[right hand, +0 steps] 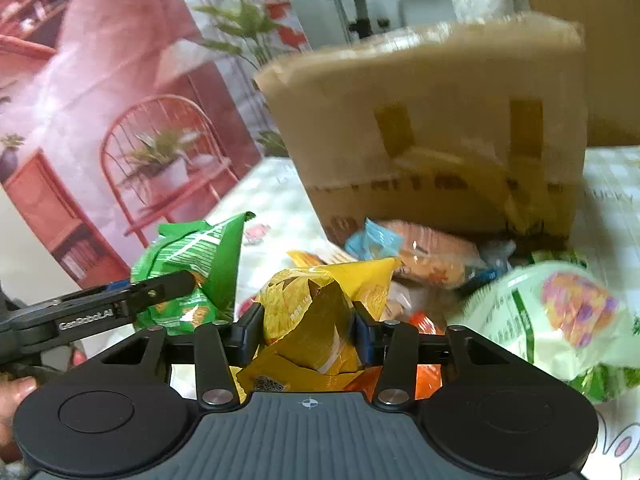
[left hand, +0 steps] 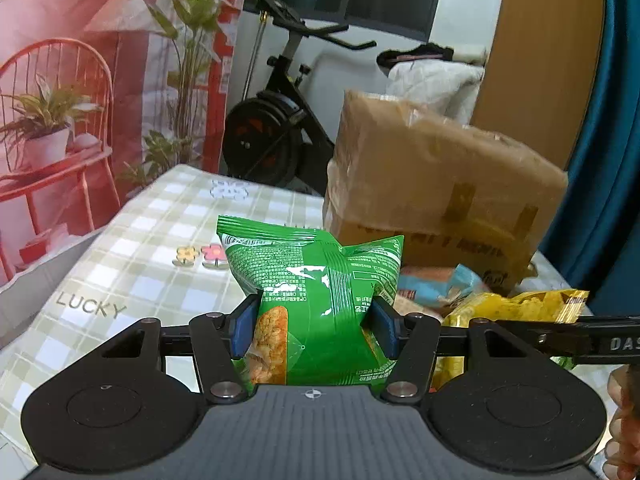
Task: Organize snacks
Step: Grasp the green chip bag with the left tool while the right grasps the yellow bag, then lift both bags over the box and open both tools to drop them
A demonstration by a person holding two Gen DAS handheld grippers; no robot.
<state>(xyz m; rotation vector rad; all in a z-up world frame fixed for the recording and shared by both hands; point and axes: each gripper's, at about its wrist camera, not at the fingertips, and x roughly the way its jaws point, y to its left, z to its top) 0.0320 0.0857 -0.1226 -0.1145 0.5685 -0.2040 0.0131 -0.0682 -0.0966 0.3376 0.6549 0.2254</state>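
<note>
Left tongs [left hand: 316, 328] clenched on a green snack bag [left hand: 316, 300], blue pads pinching its middle so the foil creases inward. Glossy green, dense white print on the back panel, a picture of an orange-crusted snack low on the left side, crimped top seal spread wide above the pads. Held upright, raised off the checked tabletop [left hand: 132, 264].

Right tongs [right hand: 308, 332] clenched on a yellow snack bag [right hand: 320, 320], crumpled and folded, a barcode label showing near the bottom edge. Seen from the left wrist as a yellow bag [left hand: 516, 308] just right of the green one, the two held side by side.

Behind both, on the tabletop, a loose heap of other packets: an orange-and-blue pack [right hand: 420, 256], a pale green bag [right hand: 560, 316] with a purple-and-orange picture, blurred, at the right. Beyond the heap a taped cardboard box [right hand: 440, 128], brown, with dark lettering too blurred to read. Pile touching the foot of the box.
</note>
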